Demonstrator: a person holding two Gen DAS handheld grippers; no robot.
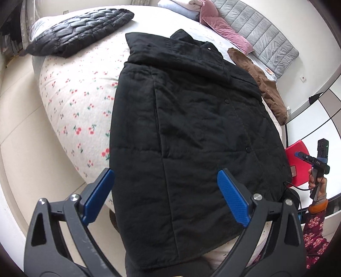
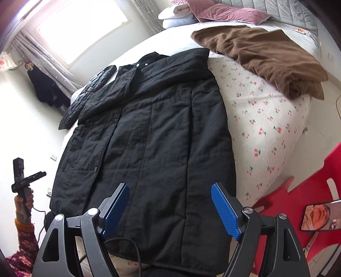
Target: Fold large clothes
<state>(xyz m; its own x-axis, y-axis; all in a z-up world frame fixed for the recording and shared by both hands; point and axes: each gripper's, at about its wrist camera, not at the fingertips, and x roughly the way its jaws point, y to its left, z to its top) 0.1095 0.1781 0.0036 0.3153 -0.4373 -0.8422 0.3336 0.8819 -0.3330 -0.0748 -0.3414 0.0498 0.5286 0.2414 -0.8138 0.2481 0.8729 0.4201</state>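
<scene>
A long black quilted coat [image 1: 191, 127] lies flat on the cherry-print bed [image 1: 81, 100], collar far, hem hanging over the near edge. It fills the middle of the right wrist view [image 2: 153, 138], with both sleeves folded in over the body. My left gripper [image 1: 166, 191] is open and empty above the hem. My right gripper [image 2: 170, 208] is open and empty above the hem too. The right gripper also shows at the right edge of the left wrist view [image 1: 313, 162], and the left gripper shows at the left edge of the right wrist view [image 2: 25, 179].
A black puffer jacket [image 1: 81, 29] lies at the far left of the bed. A brown garment [image 2: 262, 57] lies at the far right. Pink pillows [image 2: 226, 12] and a grey headboard [image 1: 262, 36] are at the back. A red chair [image 2: 298, 204] with a phone [image 2: 319, 215] stands right.
</scene>
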